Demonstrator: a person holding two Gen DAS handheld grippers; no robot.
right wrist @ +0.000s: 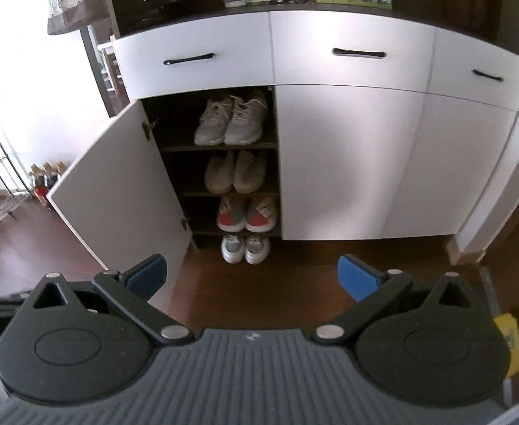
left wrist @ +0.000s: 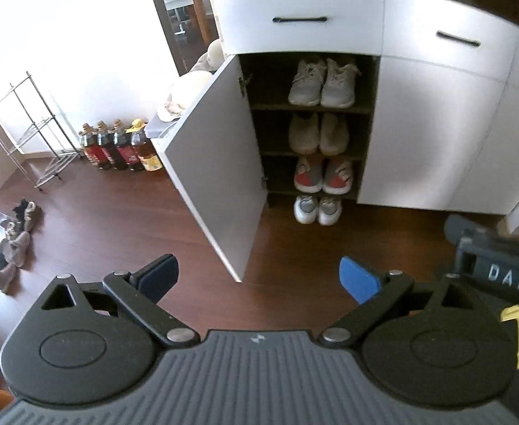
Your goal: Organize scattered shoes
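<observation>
Both grippers hang high above the wooden floor [left wrist: 124,219], looking down at a white cabinet [right wrist: 348,163] whose leftmost door [left wrist: 213,163] stands swung open. The left gripper [left wrist: 261,278] has its blue-padded fingers [left wrist: 360,279] spread wide with nothing between them, and the right gripper [right wrist: 252,278] likewise holds its fingers [right wrist: 357,281] wide apart and empty. Inside the open compartment three shelves each carry one pair of shoes set side by side, toes outward: grey lace-up sneakers [right wrist: 229,120] on the top shelf, beige slip-ons [right wrist: 236,171] on the middle one, and red-and-grey sneakers [right wrist: 247,214] on the lowest. A pair of white sneakers [right wrist: 246,248] stands on the floor just at the foot of the compartment, below the bottom shelf. Far to the left in the left wrist view, a few more shoes [left wrist: 15,241] lie loosely scattered on the floor, well apart from the cabinet. Near the wall stand a row of bottles [left wrist: 121,147] and a wire rack [left wrist: 25,127]. Above the drawers, the counter [right wrist: 295,6] carries jars and small boxes.
</observation>
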